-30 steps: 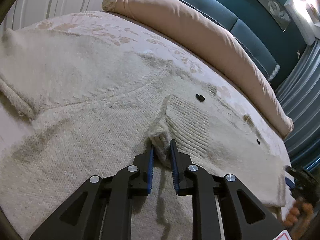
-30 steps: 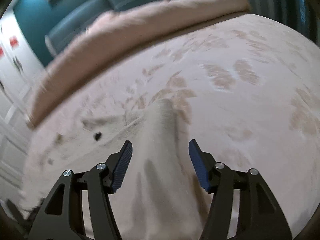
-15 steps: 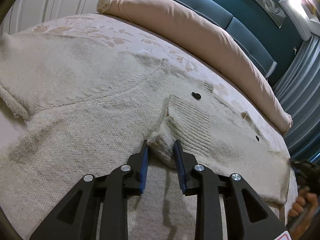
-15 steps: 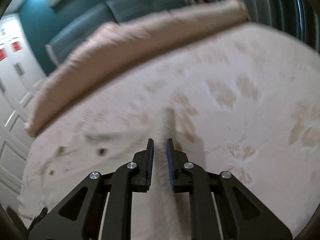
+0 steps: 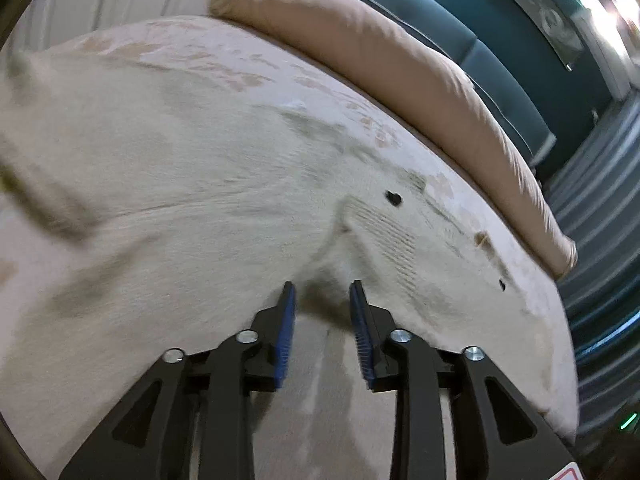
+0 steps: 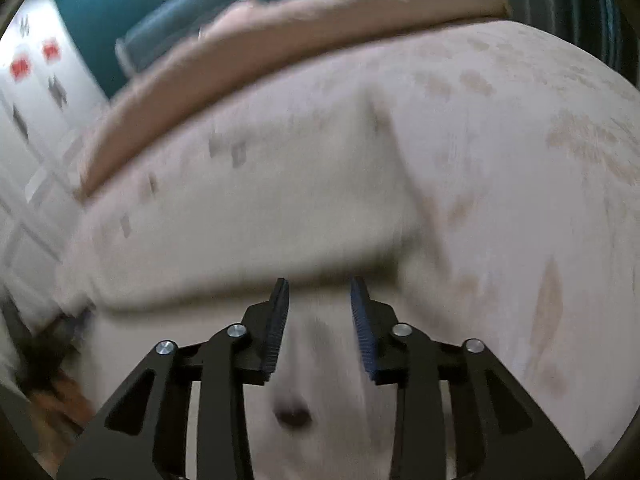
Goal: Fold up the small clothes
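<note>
A cream knitted cardigan (image 5: 208,200) with dark buttons (image 5: 393,198) lies spread on the bed. In the left wrist view a raised fold of its ribbed edge (image 5: 332,268) sits just ahead of my left gripper (image 5: 322,292). Its jaws are opening and the blue pads stand clear of the knit. The right wrist view is blurred. There the cardigan (image 6: 256,208) lies as a broad folded band across the bed. My right gripper (image 6: 320,286) hangs over its near edge, jaws opening, with cloth and a dark button (image 6: 294,416) below them but nothing pinched.
The bed cover (image 5: 224,56) is pale with a faint floral print. A long peach bolster (image 5: 380,64) runs along the far side before a teal padded headboard (image 5: 520,60). White cupboard doors (image 6: 28,120) stand at the left, and a hand (image 6: 52,396) shows low left.
My left gripper's jaws, which pinched the ribbed fold, have spread off it. My right gripper shut on the sleeve, swept sideways over the cardigan, and its jaws have parted again.
</note>
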Action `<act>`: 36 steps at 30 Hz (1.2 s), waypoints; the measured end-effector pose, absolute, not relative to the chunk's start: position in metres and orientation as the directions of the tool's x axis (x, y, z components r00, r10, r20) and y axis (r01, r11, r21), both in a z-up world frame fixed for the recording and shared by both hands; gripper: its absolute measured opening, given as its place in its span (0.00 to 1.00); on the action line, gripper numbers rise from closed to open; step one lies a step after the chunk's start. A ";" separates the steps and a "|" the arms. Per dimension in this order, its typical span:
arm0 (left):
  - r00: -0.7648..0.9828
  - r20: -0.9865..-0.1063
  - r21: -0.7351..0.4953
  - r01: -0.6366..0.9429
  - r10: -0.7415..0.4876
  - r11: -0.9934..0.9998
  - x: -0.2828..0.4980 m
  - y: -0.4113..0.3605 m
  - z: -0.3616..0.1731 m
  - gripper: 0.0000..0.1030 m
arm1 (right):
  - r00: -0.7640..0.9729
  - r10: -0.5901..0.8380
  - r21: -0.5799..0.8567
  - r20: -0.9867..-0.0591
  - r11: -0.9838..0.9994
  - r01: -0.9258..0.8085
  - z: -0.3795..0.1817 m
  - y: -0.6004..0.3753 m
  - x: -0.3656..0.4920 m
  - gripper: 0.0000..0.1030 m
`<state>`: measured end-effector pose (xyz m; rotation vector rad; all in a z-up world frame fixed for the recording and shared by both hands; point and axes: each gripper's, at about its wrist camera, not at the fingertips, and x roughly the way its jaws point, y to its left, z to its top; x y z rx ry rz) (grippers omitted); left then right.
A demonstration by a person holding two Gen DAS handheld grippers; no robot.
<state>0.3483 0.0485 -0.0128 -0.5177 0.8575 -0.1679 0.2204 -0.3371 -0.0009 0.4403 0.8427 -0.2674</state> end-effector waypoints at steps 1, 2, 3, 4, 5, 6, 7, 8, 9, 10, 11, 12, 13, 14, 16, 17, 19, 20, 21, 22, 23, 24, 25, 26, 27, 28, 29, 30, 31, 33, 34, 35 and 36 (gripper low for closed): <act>0.657 -0.679 -0.499 -0.085 -0.328 0.862 0.342 0.061 -0.008 0.48 | 0.645 -0.073 0.240 -0.761 0.892 0.384 -0.008 -0.328 0.211 0.31; 0.673 -0.676 -0.498 -0.118 -0.299 0.859 0.334 0.079 -0.002 0.61 | 0.671 -0.090 0.225 -0.736 0.902 0.368 -0.007 -0.319 0.205 0.34; 0.693 -0.667 -0.501 -0.145 -0.273 0.853 0.327 0.099 0.003 0.67 | 0.676 -0.079 0.227 -0.732 0.908 0.352 -0.003 -0.318 0.204 0.46; 0.715 -0.655 -0.505 -0.173 -0.245 0.846 0.322 0.122 0.009 0.68 | 0.673 -0.076 0.225 -0.736 0.910 0.349 -0.002 -0.317 0.205 0.49; 0.727 -0.655 -0.497 -0.212 -0.205 0.841 0.319 0.145 0.013 0.70 | 0.667 -0.085 0.212 -0.740 0.911 0.352 -0.004 -0.316 0.205 0.49; 0.731 -0.667 -0.476 -0.273 -0.141 0.836 0.319 0.179 0.017 0.70 | 0.663 -0.096 0.198 -0.743 0.914 0.354 -0.005 -0.314 0.205 0.50; 0.729 -0.677 -0.462 -0.315 -0.100 0.829 0.321 0.203 0.018 0.70 | 0.662 -0.102 0.190 -0.742 0.916 0.354 -0.005 -0.314 0.205 0.51; 0.720 -0.691 -0.451 -0.363 -0.061 0.816 0.325 0.230 0.019 0.70 | 0.660 -0.106 0.182 -0.744 0.918 0.353 -0.006 -0.314 0.207 0.52; 0.702 -0.712 -0.447 -0.423 -0.026 0.788 0.331 0.266 0.017 0.70 | 0.658 -0.111 0.172 -0.745 0.921 0.351 -0.007 -0.312 0.207 0.53; 0.683 -0.731 -0.445 -0.480 0.003 0.756 0.336 0.297 0.016 0.70 | 0.657 -0.117 0.164 -0.744 0.922 0.350 -0.008 -0.311 0.207 0.53; 0.673 -0.739 -0.453 -0.530 0.030 0.717 0.340 0.325 0.014 0.70 | 0.656 -0.121 0.159 -0.745 0.923 0.351 -0.009 -0.310 0.208 0.53; 0.671 -0.740 -0.467 -0.560 0.043 0.684 0.342 0.346 0.013 0.70 | 0.655 -0.125 0.154 -0.745 0.924 0.351 -0.009 -0.310 0.208 0.54; 0.669 -0.741 -0.483 -0.585 0.052 0.651 0.345 0.364 0.012 0.70 | 0.653 -0.129 0.149 -0.747 0.924 0.353 -0.010 -0.307 0.213 0.54; 0.667 -0.743 -0.497 -0.607 0.057 0.620 0.348 0.382 0.011 0.70 | 0.650 -0.134 0.143 -0.748 0.924 0.354 -0.010 -0.307 0.212 0.54; 0.649 -0.758 -0.506 -0.648 0.065 0.569 0.356 0.411 0.005 0.70 | 0.646 -0.143 0.130 -0.750 0.925 0.356 -0.013 -0.305 0.216 0.56; 0.645 -0.762 -0.511 -0.654 0.058 0.558 0.360 0.419 0.003 0.70 | 0.644 -0.149 0.123 -0.751 0.926 0.357 -0.013 -0.304 0.216 0.56; 0.636 -0.770 -0.498 -0.654 0.058 0.570 0.369 0.423 0.002 0.68 | 0.639 -0.159 0.108 -0.753 0.928 0.358 -0.014 -0.302 0.218 0.58; 0.623 -0.780 -0.475 -0.652 0.061 0.591 0.375 0.422 0.002 0.68 | 0.637 -0.162 0.104 -0.753 0.928 0.358 -0.014 -0.302 0.218 0.58; 0.613 -0.787 -0.453 -0.649 0.068 0.611 0.379 0.422 0.003 0.61 | 0.637 -0.163 0.102 -0.754 0.928 0.358 -0.014 -0.302 0.218 0.59; 0.604 -0.793 -0.427 -0.639 0.074 0.639 0.385 0.419 0.005 0.51 | 0.638 -0.162 0.104 -0.753 0.928 0.358 -0.014 -0.303 0.218 0.59; 0.607 -0.792 -0.425 -0.623 0.063 0.657 0.387 0.422 0.007 0.18 | 0.639 -0.160 0.107 -0.753 0.928 0.358 -0.014 -0.303 0.218 0.59; 0.611 -0.791 -0.436 -0.603 0.035 0.668 0.390 0.421 0.008 0.08 | 0.641 -0.155 0.114 -0.752 0.927 0.358 -0.014 -0.304 0.217 0.60; 0.628 -0.777 -0.451 -0.595 0.035 0.666 0.389 0.421 0.013 0.08 | 0.643 -0.151 0.120 -0.751 0.926 0.358 -0.015 -0.305 0.217 0.60; 0.681 -0.730 -0.467 -0.558 0.057 0.686 0.385 0.410 0.029 0.08 | 0.645 -0.148 0.125 -0.750 0.925 0.358 -0.015 -0.305 0.217 0.60; 0.706 -0.705 -0.457 -0.526 0.068 0.717 0.384 0.400 0.041 0.08 | 0.648 -0.145 0.130 -0.748 0.925 0.357 -0.015 -0.306 0.217 0.60; 0.734 -0.675 -0.430 -0.470 0.071 0.771 0.385 0.380 0.061 0.07 | 0.650 -0.143 0.133 -0.747 0.925 0.357 -0.015 -0.306 0.216 0.60; 0.753 -0.656 -0.415 -0.425 0.059 0.805 0.385 0.363 0.074 0.07 | 0.652 -0.142 0.137 -0.745 0.924 0.357 -0.016 -0.306 0.216 0.61; 0.781 -0.625 -0.404 -0.349 0.024 0.846 0.387 0.335 0.095 0.07 | 0.656 -0.138 0.144 -0.742 0.923 0.357 -0.016 -0.307 0.216 0.61; 0.801 -0.599 -0.402 -0.277 -0.022 0.873 0.387 0.308 0.112 0.07 | 0.659 -0.135 0.149 -0.740 0.922 0.356 -0.016 -0.307 0.215 0.61; 0.825 -0.548 -0.404 -0.118 -0.137 0.907 0.386 0.242 0.143 0.07 | 0.665 -0.126 0.163 -0.736 0.921 0.355 -0.016 -0.308 0.215 0.62; 0.830 -0.523 -0.404 -0.041 -0.194 0.914 0.384 0.207 0.155 0.07 | 0.667 -0.122 0.169 -0.735 0.920 0.354 -0.015 -0.309 0.214 0.62; 0.826 -0.507 -0.401 0.026 -0.246 0.915 0.383 0.172 0.163 0.07 | 0.670 -0.117 0.175 -0.733 0.919 0.353 -0.015 -0.310 0.214 0.62; 0.810 -0.497 -0.400 0.103 -0.310 0.911 0.380 0.128 0.169 0.07 | 0.672 -0.112 0.182 -0.732 0.919 0.351 -0.015 -0.310 0.213 0.62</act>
